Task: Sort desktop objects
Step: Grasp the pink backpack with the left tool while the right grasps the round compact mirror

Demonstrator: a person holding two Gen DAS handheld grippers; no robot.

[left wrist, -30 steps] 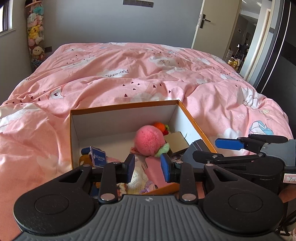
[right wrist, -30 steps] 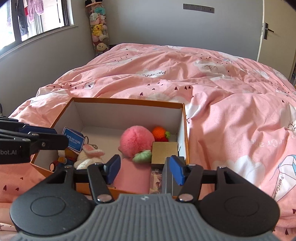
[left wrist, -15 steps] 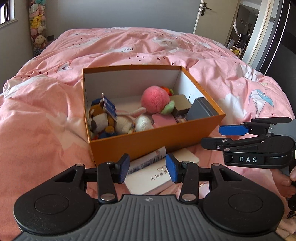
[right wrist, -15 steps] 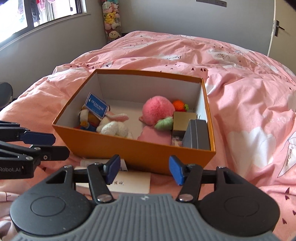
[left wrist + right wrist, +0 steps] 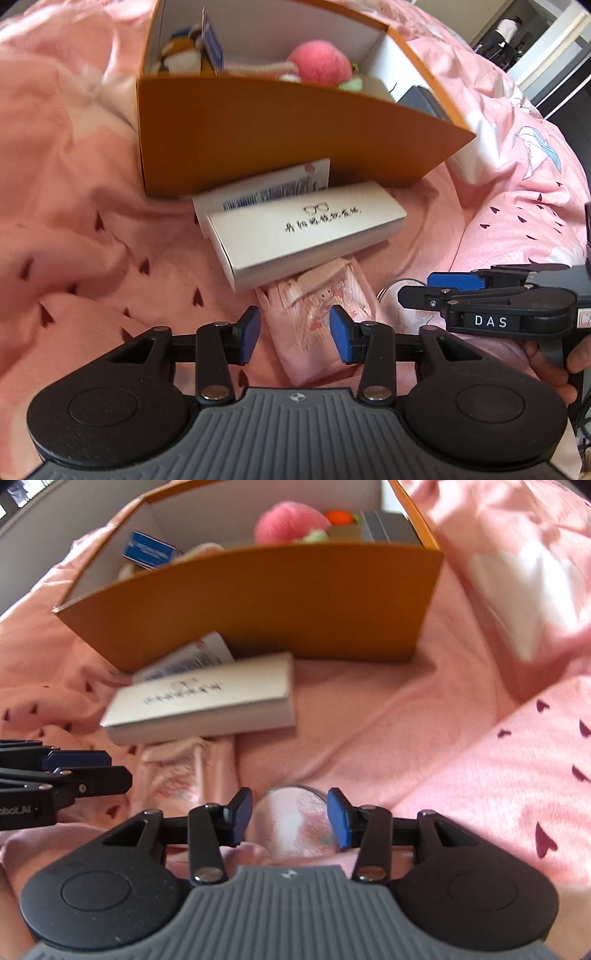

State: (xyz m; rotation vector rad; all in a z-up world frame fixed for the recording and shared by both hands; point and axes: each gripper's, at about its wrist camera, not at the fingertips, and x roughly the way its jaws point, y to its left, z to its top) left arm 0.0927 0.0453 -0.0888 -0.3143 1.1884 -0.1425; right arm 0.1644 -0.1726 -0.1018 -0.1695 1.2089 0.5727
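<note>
My left gripper (image 5: 295, 336) hangs open low over a flat pink printed packet (image 5: 317, 321) on the pink duvet; the packet lies between its blue pads, which do not press it. A round clear disc (image 5: 295, 819) sits between the pads of my right gripper (image 5: 289, 821), whose jaws are closing without a firm grip on it. Just beyond lies a white rectangular box (image 5: 303, 229) on top of a white sheet with blue print (image 5: 273, 188). Behind them stands the orange cardboard box (image 5: 277, 136), holding a pink pompom (image 5: 317, 66), a plush toy with a blue tag (image 5: 184, 59) and a grey case (image 5: 421, 99).
The two grippers are close side by side: the right gripper (image 5: 417, 288) shows at the right edge of the left wrist view, held by a hand (image 5: 554, 365). The left gripper (image 5: 118, 768) shows at the left edge of the right wrist view. Rumpled duvet (image 5: 480, 757) surrounds everything.
Both grippers have dropped and tilted down from over the orange box to the items in front of it. The left jaws widened, the right jaws narrowed.
</note>
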